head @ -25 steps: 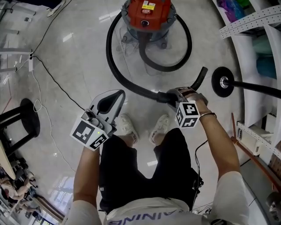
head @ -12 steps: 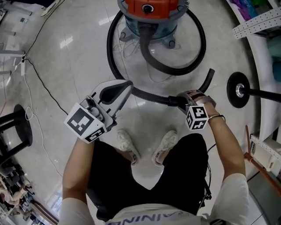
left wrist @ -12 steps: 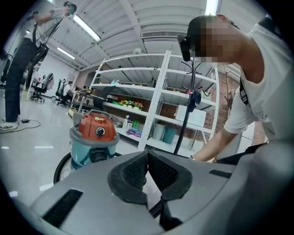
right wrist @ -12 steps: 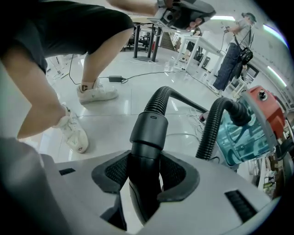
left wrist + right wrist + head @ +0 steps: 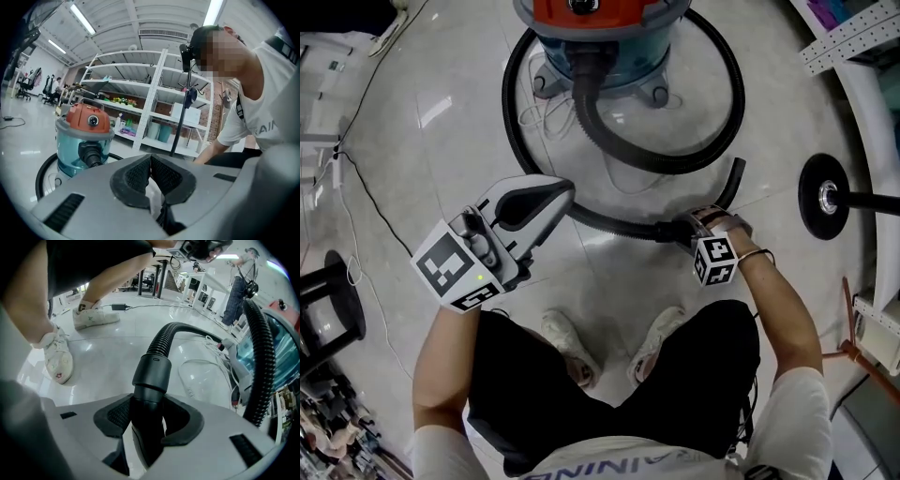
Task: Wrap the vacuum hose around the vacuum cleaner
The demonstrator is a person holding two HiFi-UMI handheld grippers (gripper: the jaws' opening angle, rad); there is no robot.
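Note:
The vacuum cleaner, with a red top and a teal drum, stands on the pale floor ahead of the person's feet; it also shows in the left gripper view. Its black ribbed hose lies in loops around the base. My right gripper is shut on the hose's smooth end cuff, low over the floor. From there the ribbed hose curves away. My left gripper is to the left of it, just above the hose. Its pads meet with nothing between them.
A thin white power cord lies by the vacuum's base. A black cable crosses the floor at the left, near a dark stool. A black disc foot of a stand and white shelving are at the right.
Both grippers have sunk toward the floor, the right one still holding the hose end. The vacuum has come nearer in the head view.

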